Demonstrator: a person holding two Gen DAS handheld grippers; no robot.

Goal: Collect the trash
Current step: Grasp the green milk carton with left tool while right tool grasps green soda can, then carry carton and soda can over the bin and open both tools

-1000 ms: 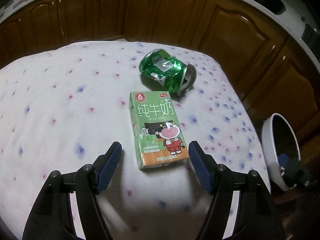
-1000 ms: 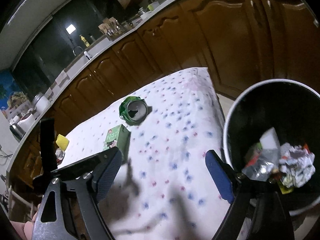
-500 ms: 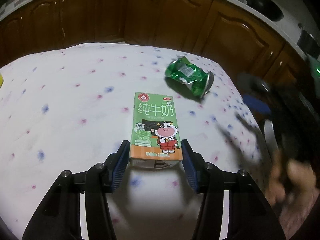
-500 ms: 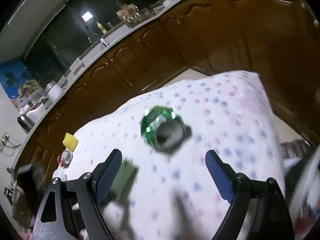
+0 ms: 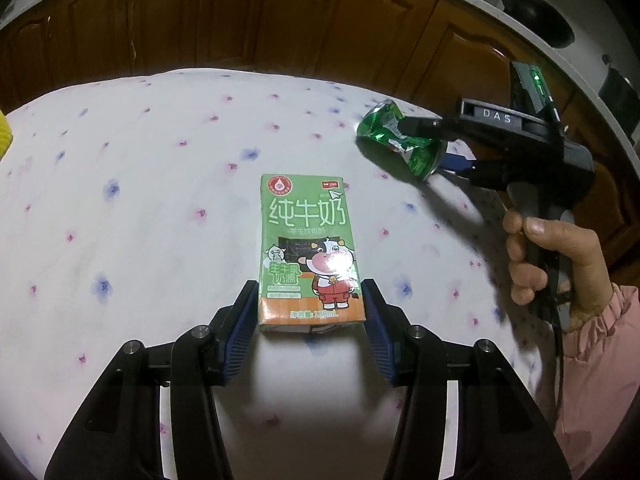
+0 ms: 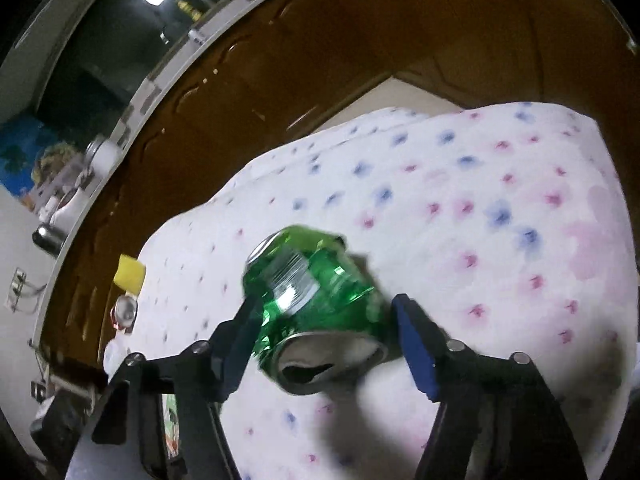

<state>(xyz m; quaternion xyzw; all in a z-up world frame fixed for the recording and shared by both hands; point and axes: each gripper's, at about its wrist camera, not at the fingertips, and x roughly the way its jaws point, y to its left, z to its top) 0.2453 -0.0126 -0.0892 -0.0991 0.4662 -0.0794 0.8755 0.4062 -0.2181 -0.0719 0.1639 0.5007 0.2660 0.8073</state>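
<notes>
The milk carton (image 5: pixel 310 254) lies flat on its back on the table (image 5: pixel 140 200), which wears a white cloth dotted with pink and blue flowers. The carton is green with an orange band at its near end, large white Chinese characters across the top half and a cartoon cow in red overalls below. Its near end sits between the blue pads of the left tool (image 5: pixel 309 312); both pads press against its sides, so this tool is closed on the carton.

Further back and to the right lies the can (image 5: pixel 400 142), green and shiny, badly crushed and dented, resting on its side. In the right wrist view the can (image 6: pixel 316 308) shows its flattened silver end toward the camera and sits between the fingers of the right tool (image 6: pixel 326 340). The left pad (image 6: pixel 240 340) is against the can; the right pad stands just beside it with a small gap, so this tool is not yet closed. A yellow sponge (image 6: pixel 129 274) sits at the far table edge.
</notes>
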